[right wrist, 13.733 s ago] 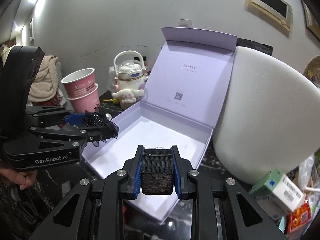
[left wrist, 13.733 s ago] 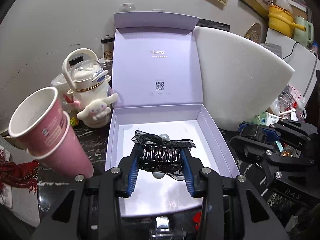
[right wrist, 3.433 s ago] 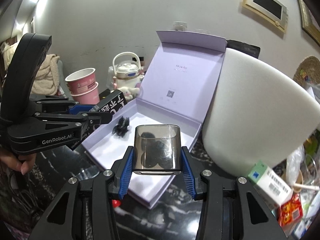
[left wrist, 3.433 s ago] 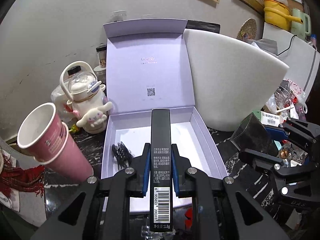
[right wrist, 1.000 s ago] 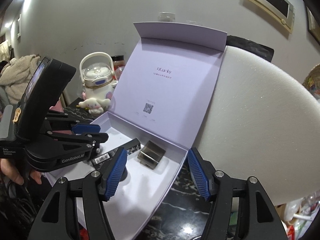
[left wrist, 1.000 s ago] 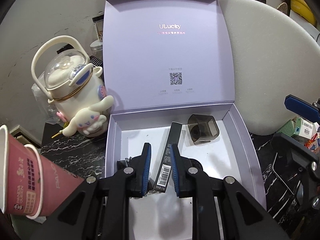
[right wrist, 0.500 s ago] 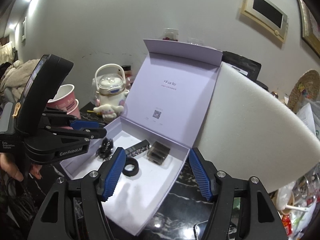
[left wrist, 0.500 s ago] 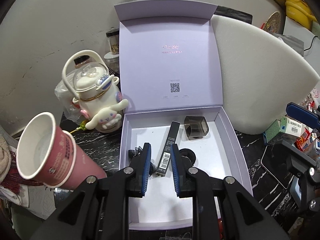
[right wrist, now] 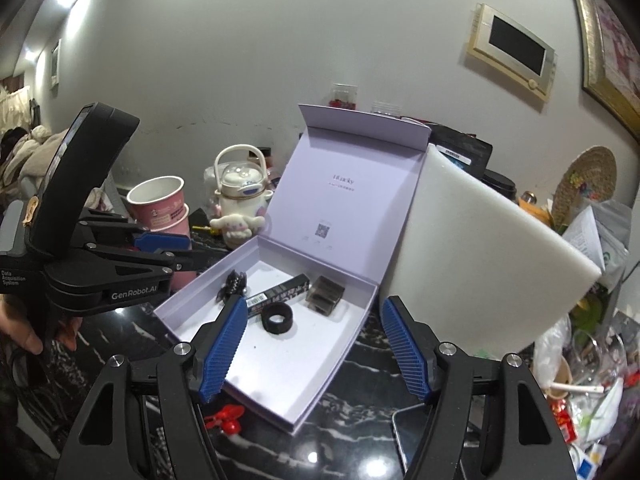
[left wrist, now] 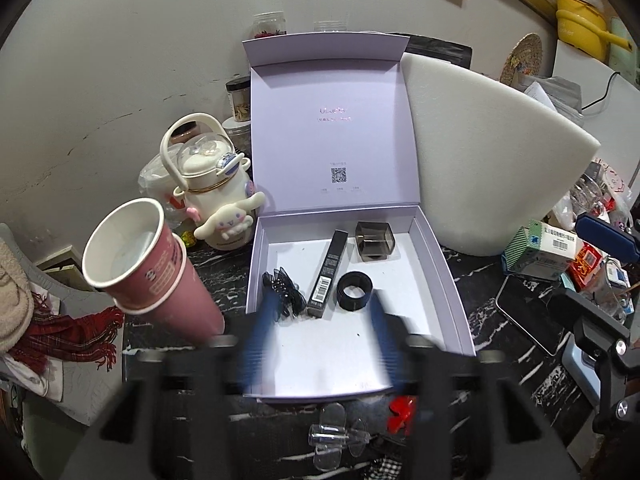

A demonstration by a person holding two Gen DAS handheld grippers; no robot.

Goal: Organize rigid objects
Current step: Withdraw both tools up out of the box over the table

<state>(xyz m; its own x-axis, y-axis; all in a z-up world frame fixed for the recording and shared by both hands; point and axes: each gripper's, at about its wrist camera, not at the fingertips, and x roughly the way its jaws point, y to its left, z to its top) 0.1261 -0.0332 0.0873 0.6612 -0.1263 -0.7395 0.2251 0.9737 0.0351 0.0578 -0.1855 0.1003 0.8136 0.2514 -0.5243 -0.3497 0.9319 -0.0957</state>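
An open lilac box point(left wrist: 448, 280) point(right wrist: 352, 332) stands on the black marble counter, its lid upright. Inside lie a black hair clip point(left wrist: 282, 286) point(right wrist: 234, 282), a slim black carton with a barcode point(left wrist: 328, 278) point(right wrist: 278, 294), a black ring point(left wrist: 354, 286) point(right wrist: 277, 319) and a smoky clear cube point(left wrist: 374, 240) point(right wrist: 325, 289). My left gripper point(left wrist: 322, 322) is open and empty, blurred, above the box's near edge. My right gripper point(right wrist: 314, 338) is open and empty, above the box's right front.
Stacked pink paper cups point(left wrist: 136, 264) and a white character kettle point(left wrist: 212, 184) stand left of the box. A big white foam block point(left wrist: 492, 160) leans on its right. A phone point(left wrist: 528, 316), small cartons and clutter lie right. A clear clip point(left wrist: 334, 436) and red clip point(left wrist: 402, 412) lie in front.
My left gripper has opened wide, left the black carton in the box and drawn back. My right gripper has drawn back a little, still open.
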